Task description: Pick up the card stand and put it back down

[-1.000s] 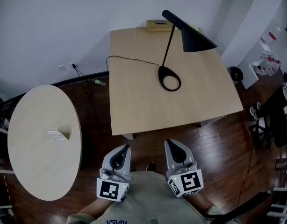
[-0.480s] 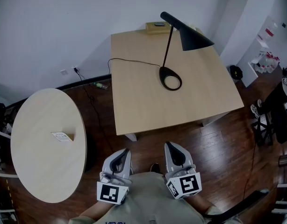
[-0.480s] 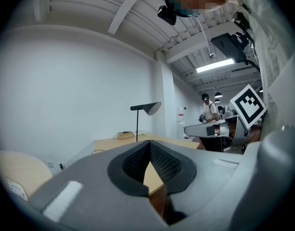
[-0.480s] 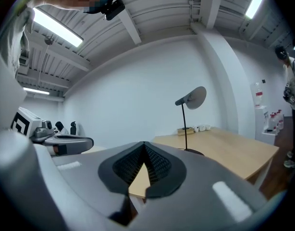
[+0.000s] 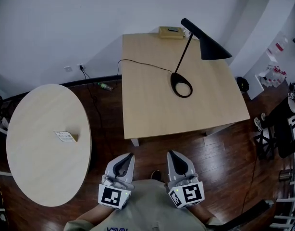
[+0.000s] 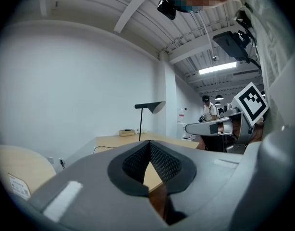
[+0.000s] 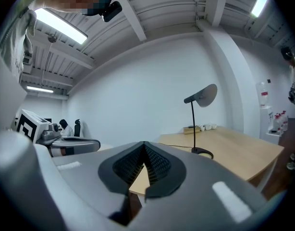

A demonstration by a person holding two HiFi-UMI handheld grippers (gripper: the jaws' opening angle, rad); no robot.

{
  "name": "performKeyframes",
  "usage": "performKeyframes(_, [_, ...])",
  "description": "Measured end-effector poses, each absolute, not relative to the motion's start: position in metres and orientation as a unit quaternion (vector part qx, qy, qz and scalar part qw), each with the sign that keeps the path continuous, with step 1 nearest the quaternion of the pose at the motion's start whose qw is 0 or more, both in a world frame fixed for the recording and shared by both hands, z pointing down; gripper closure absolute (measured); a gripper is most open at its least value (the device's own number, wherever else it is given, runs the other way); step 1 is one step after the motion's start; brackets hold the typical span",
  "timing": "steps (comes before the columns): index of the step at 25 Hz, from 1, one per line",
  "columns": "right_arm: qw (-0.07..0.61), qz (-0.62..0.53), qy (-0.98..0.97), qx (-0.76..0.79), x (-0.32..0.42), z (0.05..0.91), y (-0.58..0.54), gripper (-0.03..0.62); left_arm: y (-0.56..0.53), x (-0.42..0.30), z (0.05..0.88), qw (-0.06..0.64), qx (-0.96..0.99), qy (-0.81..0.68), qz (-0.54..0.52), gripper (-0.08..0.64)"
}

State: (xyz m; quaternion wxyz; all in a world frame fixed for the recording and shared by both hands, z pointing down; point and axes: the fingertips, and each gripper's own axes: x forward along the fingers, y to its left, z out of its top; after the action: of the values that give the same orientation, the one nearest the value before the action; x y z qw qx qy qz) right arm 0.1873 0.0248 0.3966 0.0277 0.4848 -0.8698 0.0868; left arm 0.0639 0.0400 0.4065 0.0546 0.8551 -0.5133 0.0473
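The card stand (image 5: pixel 66 136), a small wooden block with a white card in it, sits on the round table (image 5: pixel 42 167) at the left; it also shows at the lower left of the left gripper view (image 6: pixel 18 186). My left gripper (image 5: pixel 125 156) and right gripper (image 5: pixel 175 154) hang side by side close to the person's body, over the floor and well away from the stand. Both are shut, pads meeting at the tips with nothing between them, as seen on the left gripper (image 6: pixel 150 144) and the right gripper (image 7: pixel 144 146).
A square wooden table (image 5: pixel 152 109) stands ahead with a black lamp (image 5: pixel 195 47), its cable (image 5: pixel 138 63) and a small box (image 5: pixel 171 32) at the far edge. Dark wood floor (image 5: pixel 104 134) lies between the tables. A shelf (image 5: pixel 275 66) and chairs are at the right.
The head view has shifted, so both tables sit a little further right and lower in the picture. Both grippers stay shut near the body.
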Motion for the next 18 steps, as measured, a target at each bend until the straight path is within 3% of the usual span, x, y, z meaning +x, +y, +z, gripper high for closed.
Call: performKeyframes(18, [0.036,0.095,-0.866,0.49,0.179,0.402,0.017,0.592,0.028,0.059,0.408,0.06,0.861,-0.504,0.041,0.557])
